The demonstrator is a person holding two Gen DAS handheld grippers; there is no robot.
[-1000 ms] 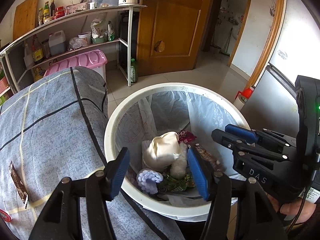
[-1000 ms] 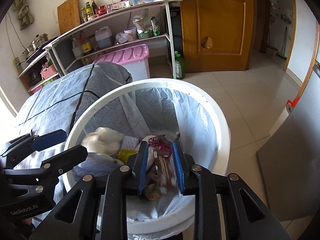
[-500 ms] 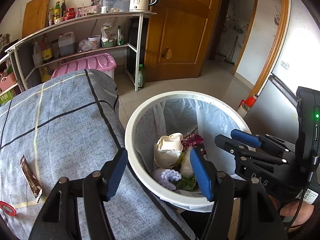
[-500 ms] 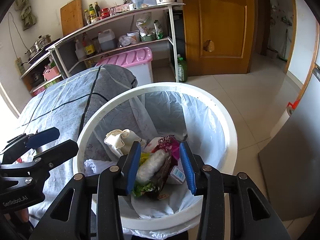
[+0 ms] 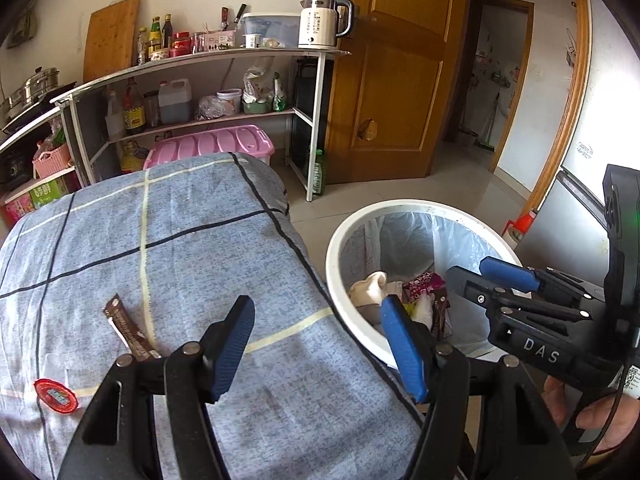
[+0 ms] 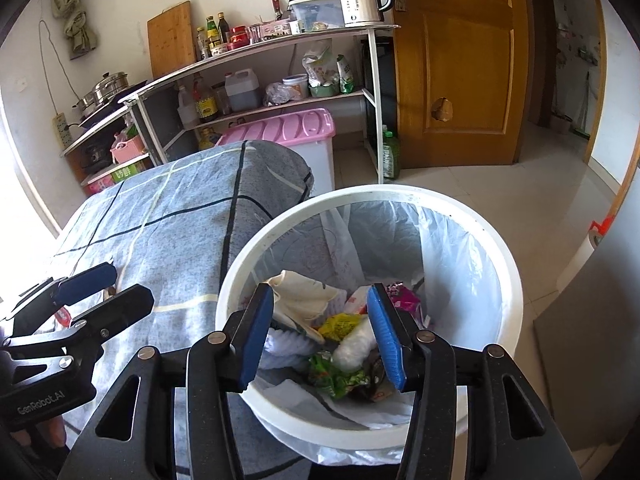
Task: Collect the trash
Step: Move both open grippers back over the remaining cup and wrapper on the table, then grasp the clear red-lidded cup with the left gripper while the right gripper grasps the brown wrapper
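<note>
A white bin point(image 6: 516, 292) with a clear liner stands beside the cloth-covered table point(image 5: 180, 264); its rim point(image 5: 332, 256) nearly touches the table edge. In the bin lie a cream crumpled bag point(image 6: 304, 300), a pink wrapper point(image 6: 404, 300), a green wrapper point(image 6: 336, 376) and other scraps. My right gripper point(image 6: 320, 336) hangs over the bin with its jaws opening and nothing between them; it also shows from the side point(image 5: 480, 274). My left gripper point(image 5: 320, 344) is open and empty over the table's edge point(image 6: 116, 288). A brown wrapper point(image 5: 128, 330) and a red round lid point(image 5: 55, 395) lie on the cloth to its left.
Behind the table are a shelf unit point(image 5: 224, 120) with bottles and a kettle point(image 5: 320, 20), and a pink storage box point(image 5: 216, 146). A wooden door point(image 5: 400, 72) stands behind the bin, a grey cabinet point(image 6: 592, 320) to its right. Tiled floor lies beyond.
My left gripper swung left from above the bin to over the table. My right gripper's jaws widened and let a brown wrapper drop into the bin, then rose a little.
</note>
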